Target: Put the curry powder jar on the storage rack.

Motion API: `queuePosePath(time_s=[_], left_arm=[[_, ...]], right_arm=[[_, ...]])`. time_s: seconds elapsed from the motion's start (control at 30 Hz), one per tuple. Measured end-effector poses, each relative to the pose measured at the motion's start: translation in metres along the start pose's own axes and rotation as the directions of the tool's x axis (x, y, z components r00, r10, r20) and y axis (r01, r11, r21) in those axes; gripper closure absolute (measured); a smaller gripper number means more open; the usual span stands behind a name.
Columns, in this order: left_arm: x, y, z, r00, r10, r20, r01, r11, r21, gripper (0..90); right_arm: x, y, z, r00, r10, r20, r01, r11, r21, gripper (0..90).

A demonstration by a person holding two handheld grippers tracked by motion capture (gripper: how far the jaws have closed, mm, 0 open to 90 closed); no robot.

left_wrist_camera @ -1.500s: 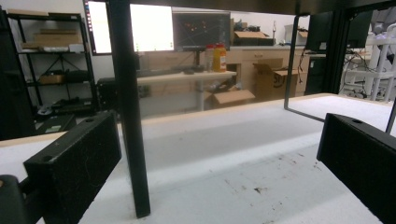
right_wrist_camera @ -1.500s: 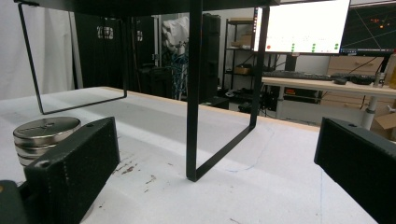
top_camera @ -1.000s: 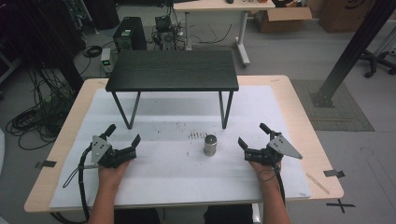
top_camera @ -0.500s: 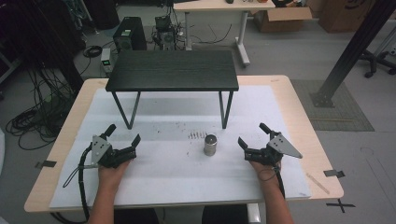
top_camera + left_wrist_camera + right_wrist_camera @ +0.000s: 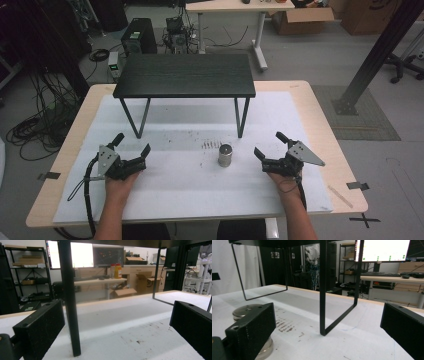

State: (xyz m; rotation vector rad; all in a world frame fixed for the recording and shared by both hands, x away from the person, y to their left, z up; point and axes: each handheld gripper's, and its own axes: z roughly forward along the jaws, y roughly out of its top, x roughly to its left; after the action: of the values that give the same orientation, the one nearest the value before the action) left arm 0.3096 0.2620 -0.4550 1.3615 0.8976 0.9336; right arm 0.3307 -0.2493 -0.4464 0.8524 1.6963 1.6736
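A small metal cylinder (image 5: 226,155) stands upright on the white mat, just in front of the black shelf's right leg (image 5: 242,118). My right gripper (image 5: 270,144) rests on the mat to the cylinder's right, open and holding nothing. In the right gripper view the cylinder (image 5: 247,310) shows partly behind the left jaw, and the gripper (image 5: 329,325) faces the shelf leg (image 5: 323,287). My left gripper (image 5: 131,144) lies open at the mat's left, holding nothing. Seen from the left gripper view, the gripper (image 5: 117,325) faces the shelf's left leg (image 5: 70,297).
A low black shelf (image 5: 185,75) on thin metal legs stands across the back of the white mat (image 5: 190,190). Dark scuff marks (image 5: 212,145) lie near the cylinder. The wooden table's edge (image 5: 345,165) runs beyond the mat on the right.
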Motion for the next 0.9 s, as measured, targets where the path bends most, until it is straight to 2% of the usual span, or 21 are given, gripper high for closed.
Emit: queuePosePath(time_s=[0.43,0.5,0.7,0.83,0.9], left_arm=[[0.0,0.0,0.0,1.0,0.0,0.001,0.0,1.0,0.0,0.2],[0.0,0.0,0.0,1.0,0.0,0.001,0.0,1.0,-0.001,0.2],[0.0,0.0,0.0,1.0,0.0,0.001,0.0,1.0,0.0,0.2],[0.0,0.0,0.0,1.0,0.0,0.001,0.0,1.0,-0.001,0.2],[0.0,0.0,0.0,1.0,0.0,0.001,0.0,1.0,0.0,0.2]], right_arm=[[0.008,0.023,0.006,0.9949,-0.02,-0.099,0.021,1.0,0.015,0.0],[0.01,0.024,0.01,0.9912,-0.029,-0.13,0.033,0.999,0.033,0.0],[0.014,0.025,0.014,0.984,-0.028,-0.176,0.039,0.998,0.058,0.0],[0.019,0.029,0.02,0.974,-0.021,-0.226,0.041,0.996,0.083,0.0],[0.02,0.029,0.021,0.9717,-0.022,-0.235,0.045,0.995,0.094,0.0]])
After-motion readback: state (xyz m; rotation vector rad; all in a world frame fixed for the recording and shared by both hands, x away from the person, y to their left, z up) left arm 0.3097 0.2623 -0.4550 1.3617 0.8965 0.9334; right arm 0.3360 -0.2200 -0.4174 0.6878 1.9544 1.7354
